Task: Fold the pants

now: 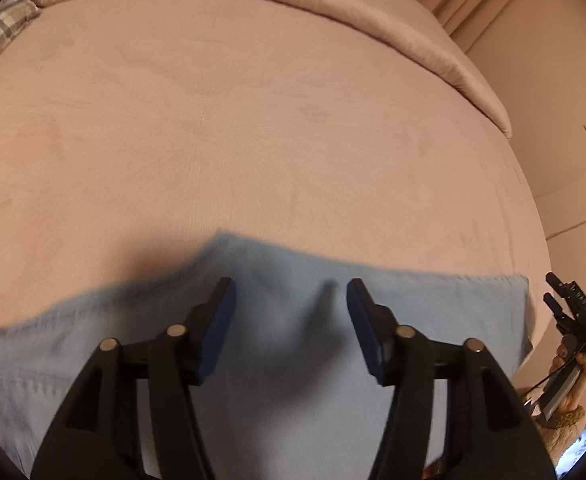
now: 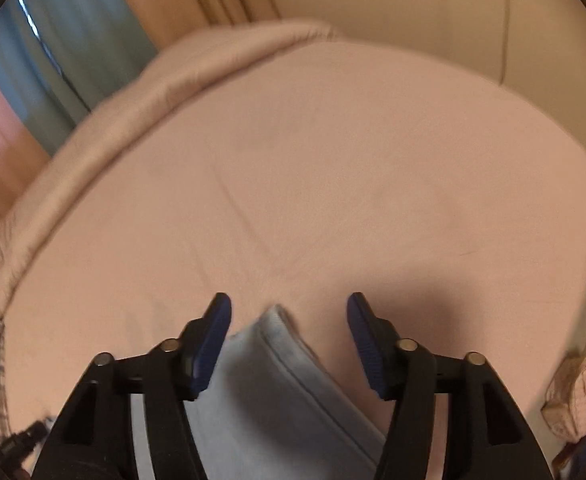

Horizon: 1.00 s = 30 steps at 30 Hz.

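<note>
Both the left tongs (image 1: 291, 292) and right tongs (image 2: 289, 306) gape wide above the pants (image 1: 285, 344); careless grabs risk bunching the denim on the bed (image 1: 253, 140).

No readable text, label, brand or number is seen in either view. Faint pale marks are caught on the right gripper (image 1: 573, 304) at three o'clock in the left wrist view, too small to be read.
</note>
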Motion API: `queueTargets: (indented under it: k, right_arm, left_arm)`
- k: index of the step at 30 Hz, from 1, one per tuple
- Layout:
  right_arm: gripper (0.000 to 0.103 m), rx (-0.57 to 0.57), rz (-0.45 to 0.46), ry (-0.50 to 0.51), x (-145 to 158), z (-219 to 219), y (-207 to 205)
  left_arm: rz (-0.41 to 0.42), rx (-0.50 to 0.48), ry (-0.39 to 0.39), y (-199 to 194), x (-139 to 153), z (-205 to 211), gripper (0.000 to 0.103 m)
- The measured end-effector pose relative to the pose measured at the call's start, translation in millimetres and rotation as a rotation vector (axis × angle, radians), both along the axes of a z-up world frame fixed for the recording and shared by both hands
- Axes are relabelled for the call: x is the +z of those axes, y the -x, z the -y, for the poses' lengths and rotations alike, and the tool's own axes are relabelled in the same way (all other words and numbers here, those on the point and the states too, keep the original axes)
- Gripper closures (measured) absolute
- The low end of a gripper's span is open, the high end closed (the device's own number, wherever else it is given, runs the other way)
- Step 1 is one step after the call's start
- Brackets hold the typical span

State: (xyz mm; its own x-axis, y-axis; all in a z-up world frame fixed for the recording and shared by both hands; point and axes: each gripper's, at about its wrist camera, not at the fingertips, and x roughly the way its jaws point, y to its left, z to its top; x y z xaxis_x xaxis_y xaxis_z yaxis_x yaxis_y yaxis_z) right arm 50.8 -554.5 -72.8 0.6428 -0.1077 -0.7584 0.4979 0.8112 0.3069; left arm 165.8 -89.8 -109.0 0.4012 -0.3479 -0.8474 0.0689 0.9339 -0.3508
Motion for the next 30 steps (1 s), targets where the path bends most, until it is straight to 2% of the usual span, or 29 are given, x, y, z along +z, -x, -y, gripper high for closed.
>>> queueTargets:
  k: [4,8,10,13,14,18,20,24,27,28,29,30]
  right_arm:
    - [0.043,-0.037,0.009,-0.027,8,10,51]
    - [0.044,-0.022,-0.071,-0.047,-12,5,77]
    - [0.05,-0.002,-0.102,-0.037,-23,-2,88]
    - [0.067,0.006,-0.132,-0.022,-32,-7,91]
    - [0.075,0.006,-0.142,0.009,-33,-9,91]
    - [0.093,0.025,-0.137,0.034,-31,-12,92]
    - [0.095,0.022,-0.113,0.054,-24,-12,88]
    - [0.098,-0.002,-0.08,0.025,-19,-6,97]
    - [0.099,-0.027,-0.142,0.039,-39,-3,92]
    - [0.103,-0.052,-0.174,0.08,-45,-3,91]
    - [0.103,-0.1,-0.242,0.147,-50,-2,91]
    - [0.103,-0.123,-0.265,0.166,-54,0,90]
  left_arm:
    - [-0.023,-0.067,0.05,43,2,6,0.045]
    - [-0.052,-0.111,0.065,72,-4,14,0.045]
    - [-0.062,-0.131,0.05,81,-8,20,0.045]
    - [-0.083,-0.139,0.028,88,-18,24,0.045]
    - [-0.095,-0.14,0.028,90,-22,24,0.045]
    - [-0.097,-0.145,0.02,90,-29,26,0.045]
    - [-0.104,-0.14,0.018,89,-30,28,0.045]
    - [-0.11,-0.14,0.01,84,-32,28,0.044]
    - [-0.106,-0.147,0.005,86,-35,34,0.044]
    - [-0.106,-0.146,0.007,85,-36,34,0.043]
    - [-0.108,-0.146,0.01,85,-36,34,0.043]
    - [-0.109,-0.146,0.013,85,-36,33,0.043]
